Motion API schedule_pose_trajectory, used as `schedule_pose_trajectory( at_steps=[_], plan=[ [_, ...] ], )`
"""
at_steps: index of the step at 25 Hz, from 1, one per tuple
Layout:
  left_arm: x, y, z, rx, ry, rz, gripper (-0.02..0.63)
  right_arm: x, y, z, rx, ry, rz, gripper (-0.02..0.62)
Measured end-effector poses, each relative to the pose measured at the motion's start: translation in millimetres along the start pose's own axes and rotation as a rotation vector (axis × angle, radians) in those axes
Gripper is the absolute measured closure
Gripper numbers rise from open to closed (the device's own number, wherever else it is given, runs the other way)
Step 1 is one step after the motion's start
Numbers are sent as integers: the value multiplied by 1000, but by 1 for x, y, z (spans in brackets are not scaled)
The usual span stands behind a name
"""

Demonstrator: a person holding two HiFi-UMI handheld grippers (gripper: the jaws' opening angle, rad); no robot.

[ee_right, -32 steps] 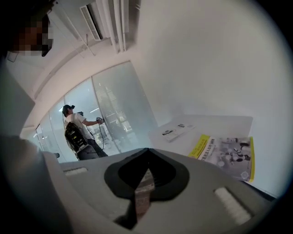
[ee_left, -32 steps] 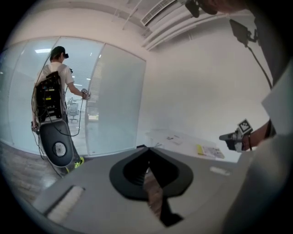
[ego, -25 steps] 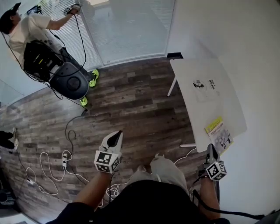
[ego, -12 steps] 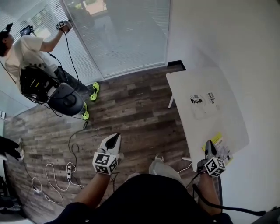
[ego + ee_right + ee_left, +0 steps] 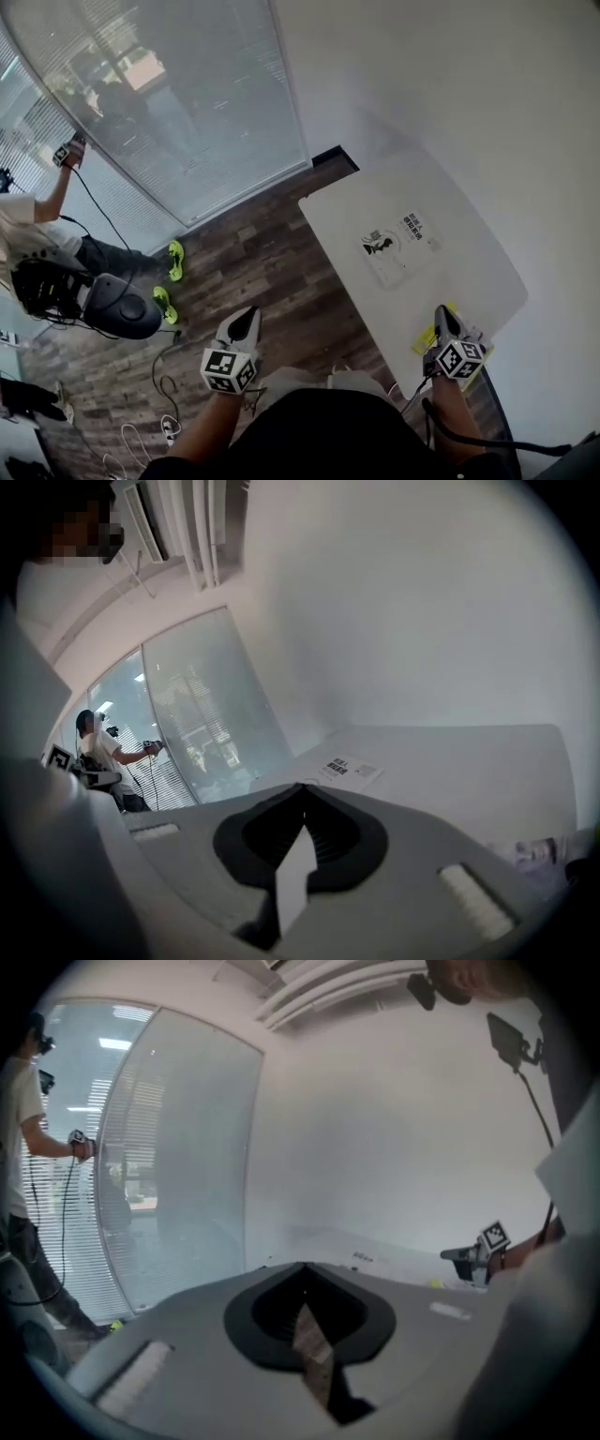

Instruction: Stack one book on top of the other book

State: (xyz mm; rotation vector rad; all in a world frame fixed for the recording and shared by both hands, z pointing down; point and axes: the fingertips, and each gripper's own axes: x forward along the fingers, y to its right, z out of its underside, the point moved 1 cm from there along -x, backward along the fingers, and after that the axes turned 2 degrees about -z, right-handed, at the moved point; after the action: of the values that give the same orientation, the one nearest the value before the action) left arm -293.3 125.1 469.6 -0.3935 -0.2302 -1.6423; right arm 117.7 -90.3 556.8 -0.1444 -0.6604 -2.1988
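Books lay apart on the white surface (image 5: 469, 272): a white book (image 5: 398, 246) with black print at eleven o'clock from the right tool (image 5: 442, 317), a yellow book (image 5: 424, 339) just under it. Both it and the left tool (image 5: 246, 320) were closed, empty.

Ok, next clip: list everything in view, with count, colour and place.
table: one, white, right side, by the wall.
white book: one, white with black print, flat mid-table.
yellow book: one, yellow, at the table's near edge, partly under the right gripper.
floor: brown wood-look planks.
glass wall: one, with blinds behind, far side.
other person: one, white shirt, far left.
shoes: two, bright green, on the floor near that person.
cables: white and black, on the floor at lower left.
left gripper: grey, shut, empty, over the floor.
right gripper: grey, shut, empty, over the yellow book.
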Motion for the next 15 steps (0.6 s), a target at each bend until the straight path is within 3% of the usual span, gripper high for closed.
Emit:
schedule_pose_trajectory(
  at_steps=[6, 15],
  plan=[
    [55, 19, -18, 56, -24, 122, 601, 0, 29, 3, 63, 45, 85, 594],
    [173, 41, -65, 153, -18, 374, 601, -43, 66, 6, 136, 118, 356, 594]
  ],
)
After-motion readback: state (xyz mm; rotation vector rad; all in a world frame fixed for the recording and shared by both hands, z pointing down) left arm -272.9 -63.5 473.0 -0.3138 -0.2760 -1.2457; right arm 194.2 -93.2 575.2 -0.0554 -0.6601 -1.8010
